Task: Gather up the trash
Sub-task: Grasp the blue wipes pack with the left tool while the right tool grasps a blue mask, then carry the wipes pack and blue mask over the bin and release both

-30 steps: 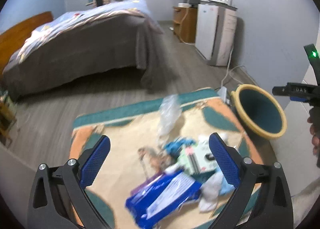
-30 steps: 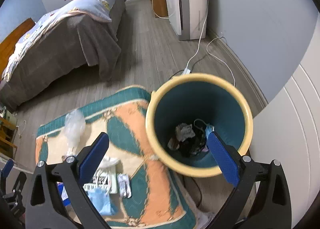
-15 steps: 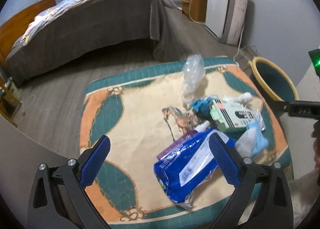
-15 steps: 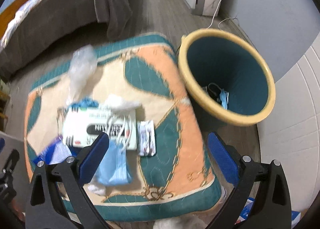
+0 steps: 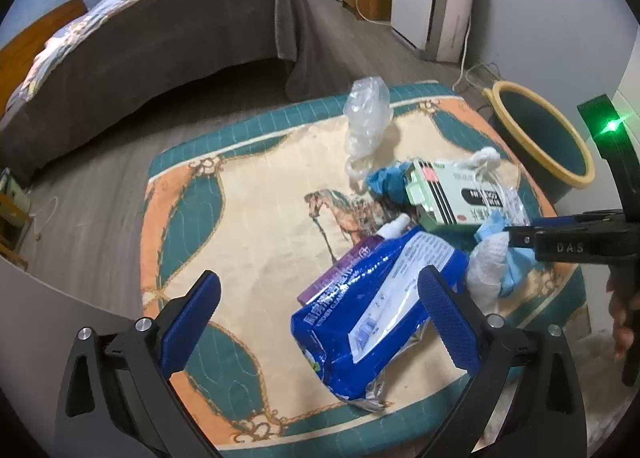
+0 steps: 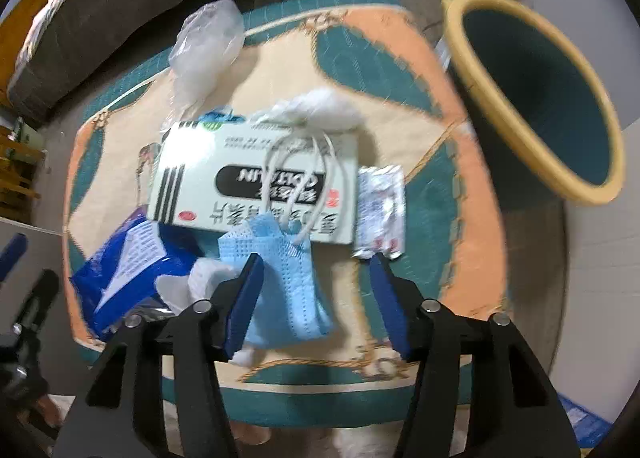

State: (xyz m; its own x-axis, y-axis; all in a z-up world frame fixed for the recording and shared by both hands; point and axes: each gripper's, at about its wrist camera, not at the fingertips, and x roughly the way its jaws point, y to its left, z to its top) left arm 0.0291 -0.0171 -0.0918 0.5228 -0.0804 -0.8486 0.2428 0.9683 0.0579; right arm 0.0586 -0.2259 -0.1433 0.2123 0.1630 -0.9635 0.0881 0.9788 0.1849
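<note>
Bedroom floor is carrying a low cushioned table (image 5: 248,226) with a patterned teal and orange cover, and most of the trash is still lying on it: a clear plastic bag (image 5: 366,114), a white medicine box (image 6: 256,186), a blue refill pouch (image 5: 372,314), a foil blister pack (image 6: 380,214), white tissue wads (image 6: 320,110) and a light blue face mask (image 6: 284,282). Just beside the table's far right corner, the yellow-rimmed bin (image 6: 536,98) is standing; its contents are not showing from these angles. The right tool (image 6: 316,298) is pointing down over the mask, its jaws having just been closing, with the mask lying between them but the pads not yet pressing it. The left tool (image 5: 320,322) is hovering spread wide above the blue pouch, gripping nothing. Judging by the pile, nearly all the collecting is still waiting
</note>
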